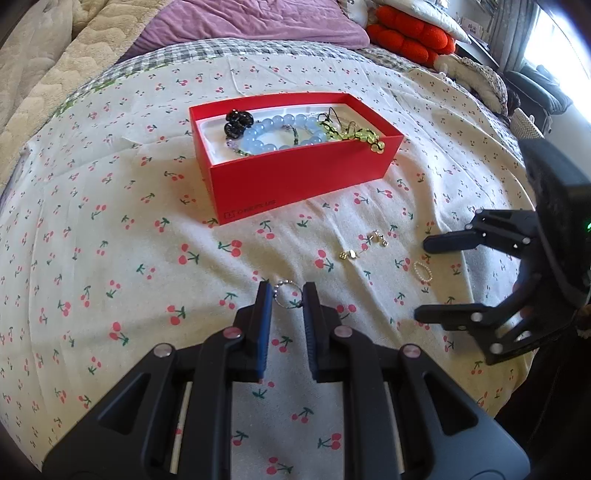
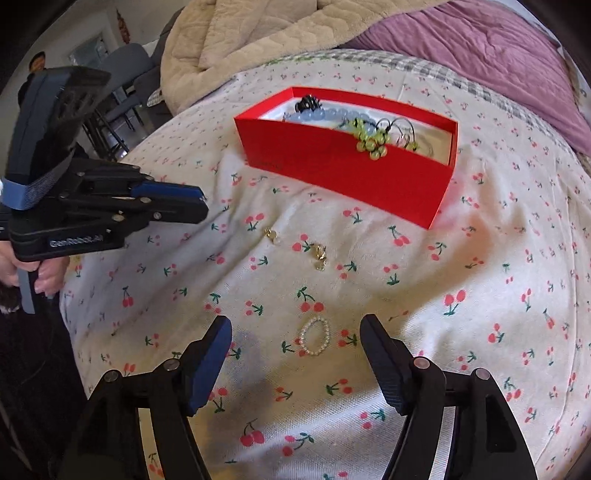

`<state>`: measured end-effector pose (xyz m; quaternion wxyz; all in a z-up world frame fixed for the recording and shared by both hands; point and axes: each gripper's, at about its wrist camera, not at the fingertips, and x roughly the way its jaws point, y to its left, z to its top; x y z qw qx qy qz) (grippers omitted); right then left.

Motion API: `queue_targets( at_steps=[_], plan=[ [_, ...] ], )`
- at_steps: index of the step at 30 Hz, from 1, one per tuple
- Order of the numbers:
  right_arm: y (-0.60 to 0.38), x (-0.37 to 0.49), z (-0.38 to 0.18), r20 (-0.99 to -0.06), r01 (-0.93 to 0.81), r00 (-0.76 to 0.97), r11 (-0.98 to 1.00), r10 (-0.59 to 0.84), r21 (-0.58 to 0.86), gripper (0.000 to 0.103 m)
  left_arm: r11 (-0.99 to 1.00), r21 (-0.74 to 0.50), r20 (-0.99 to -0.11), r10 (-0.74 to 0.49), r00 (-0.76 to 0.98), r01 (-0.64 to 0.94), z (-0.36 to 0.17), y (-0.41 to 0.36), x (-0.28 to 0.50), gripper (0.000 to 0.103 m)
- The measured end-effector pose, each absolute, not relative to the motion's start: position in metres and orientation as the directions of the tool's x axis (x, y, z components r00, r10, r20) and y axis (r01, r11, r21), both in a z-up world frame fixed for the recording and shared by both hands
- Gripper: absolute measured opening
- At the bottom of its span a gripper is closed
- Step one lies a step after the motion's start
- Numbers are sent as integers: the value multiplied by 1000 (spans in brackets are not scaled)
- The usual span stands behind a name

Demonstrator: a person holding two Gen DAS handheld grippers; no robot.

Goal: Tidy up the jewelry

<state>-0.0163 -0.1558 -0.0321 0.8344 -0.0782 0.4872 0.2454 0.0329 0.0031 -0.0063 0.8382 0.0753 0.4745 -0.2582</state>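
Observation:
A red box (image 1: 295,177) (image 2: 343,173) stands on the cherry-print bedspread (image 1: 110,240). It holds a blue bead bracelet (image 1: 273,134), a black piece (image 1: 238,122) and green beads (image 1: 354,134) that hang over its rim. My left gripper (image 1: 288,295) (image 2: 201,206) is shut on a small silver beaded ring (image 1: 287,297), held above the bed. My right gripper (image 2: 295,325) (image 1: 424,278) is open, its fingers either side of a pearl ring (image 2: 314,336) (image 1: 423,272) lying on the bed, not touching it. Gold earrings (image 2: 319,254) (image 2: 271,234) (image 1: 349,254) lie loose between the ring and the box.
A purple blanket (image 1: 251,22) and a beige quilt (image 1: 44,55) lie behind the box at the head of the bed. Red cushions (image 1: 410,35) sit at the far right. Chairs (image 2: 122,85) stand beyond the bed's edge. A hand (image 2: 44,277) grips the left tool's handle.

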Motion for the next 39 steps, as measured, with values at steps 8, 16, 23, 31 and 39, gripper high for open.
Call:
queue_targets(
  at_steps=[8,16,23,31,39],
  plan=[
    [-150,-16,-41,-863,-465,437,885,254,25,28,872,-137,-836,-356,417,470,-5,10,30,18],
    [-149,-8,-39,-876,-443,423,896,231,22,4,883,-151,-825,-361,436,445,4,14,29,18],
    [-152,-7,-27,-872,-424,434,905,227,24,4,884,-151,-816,-364,448,443,11,12,30,18],
    [-159,6,1,-842,-392,476,918,255,56,4,886,-162,-806,-373,460,435,20,11,39,18],
    [-164,29,34,-806,-358,525,930,273,83,4,888,-188,-786,-392,478,420,37,7,55,18]
  ],
)
